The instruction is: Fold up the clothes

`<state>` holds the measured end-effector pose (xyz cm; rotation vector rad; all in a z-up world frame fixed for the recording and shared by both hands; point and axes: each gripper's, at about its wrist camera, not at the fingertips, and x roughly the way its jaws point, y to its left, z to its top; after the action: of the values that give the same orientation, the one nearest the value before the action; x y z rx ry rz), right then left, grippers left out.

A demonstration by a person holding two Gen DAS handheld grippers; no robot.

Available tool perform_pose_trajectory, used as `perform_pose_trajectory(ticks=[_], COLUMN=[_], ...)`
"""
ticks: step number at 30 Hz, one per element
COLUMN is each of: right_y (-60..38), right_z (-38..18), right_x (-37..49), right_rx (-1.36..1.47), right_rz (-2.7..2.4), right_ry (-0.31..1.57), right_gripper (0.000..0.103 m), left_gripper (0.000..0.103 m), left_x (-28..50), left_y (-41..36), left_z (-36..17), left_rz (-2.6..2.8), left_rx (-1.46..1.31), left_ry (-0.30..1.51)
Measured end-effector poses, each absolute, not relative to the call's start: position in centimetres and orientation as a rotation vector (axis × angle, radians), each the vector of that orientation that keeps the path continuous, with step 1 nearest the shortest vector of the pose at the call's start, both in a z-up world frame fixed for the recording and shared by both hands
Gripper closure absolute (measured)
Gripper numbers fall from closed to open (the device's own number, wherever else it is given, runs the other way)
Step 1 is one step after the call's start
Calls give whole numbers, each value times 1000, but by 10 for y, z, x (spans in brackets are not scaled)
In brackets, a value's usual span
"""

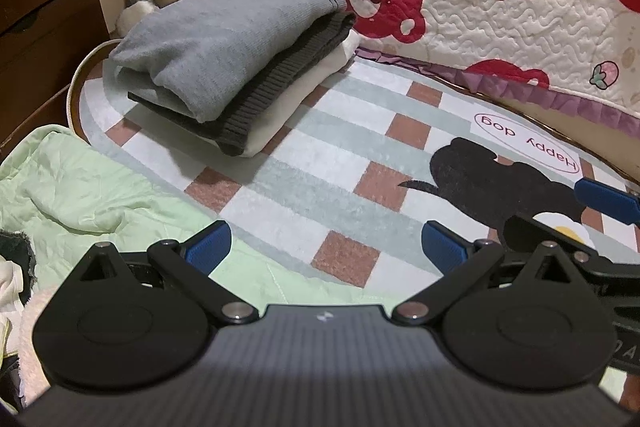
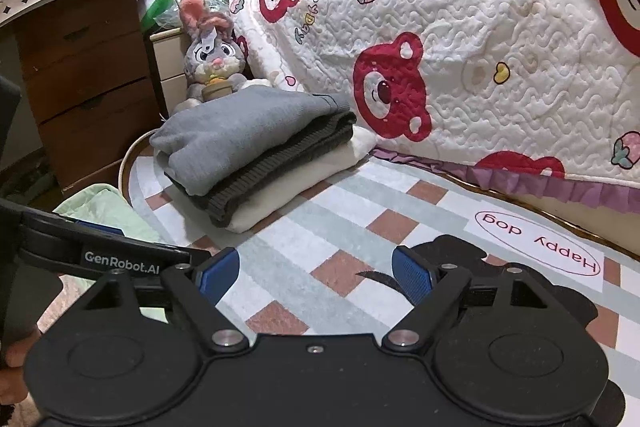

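Observation:
A stack of folded clothes (image 1: 224, 43) (image 2: 240, 135) lies at the far left of the checked rug: a light grey sweater on top, a dark grey knit under it, a cream piece at the bottom. A crumpled light green garment (image 1: 80, 187) (image 2: 104, 211) spreads over the rug's near left edge. My left gripper (image 1: 326, 247) is open over the green cloth's edge, nothing between its pads. My right gripper (image 2: 316, 277) hangs open above the bare rug, holding nothing, well short of the stack. Each gripper shows at the side of the other's view.
The round rug (image 1: 360, 155) (image 2: 360, 227) has a black dog print and the words "Happy dog". A bear-print quilt (image 1: 480, 7) (image 2: 480, 47) hangs behind it. A plush rabbit (image 2: 212, 63) and wooden drawers (image 2: 88, 87) stand at the back left. More loose clothes (image 1: 16, 275) lie at the near left.

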<state>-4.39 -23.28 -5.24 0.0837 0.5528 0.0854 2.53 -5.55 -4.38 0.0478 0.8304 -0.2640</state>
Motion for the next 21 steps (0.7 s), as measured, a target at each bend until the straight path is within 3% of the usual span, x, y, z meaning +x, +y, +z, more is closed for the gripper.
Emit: perform_pose_trajectory(ticks=[21], right_y=[-235], right_z=[-53], right_x=[-47], right_rx=[82], right_rz=[88], right_ry=[549], right_gripper=[16], left_gripper=[0], left_x=[24], left_y=[-57], left_z=[-44], left_rz=[-258], left_rx=[44], left_ry=[831])
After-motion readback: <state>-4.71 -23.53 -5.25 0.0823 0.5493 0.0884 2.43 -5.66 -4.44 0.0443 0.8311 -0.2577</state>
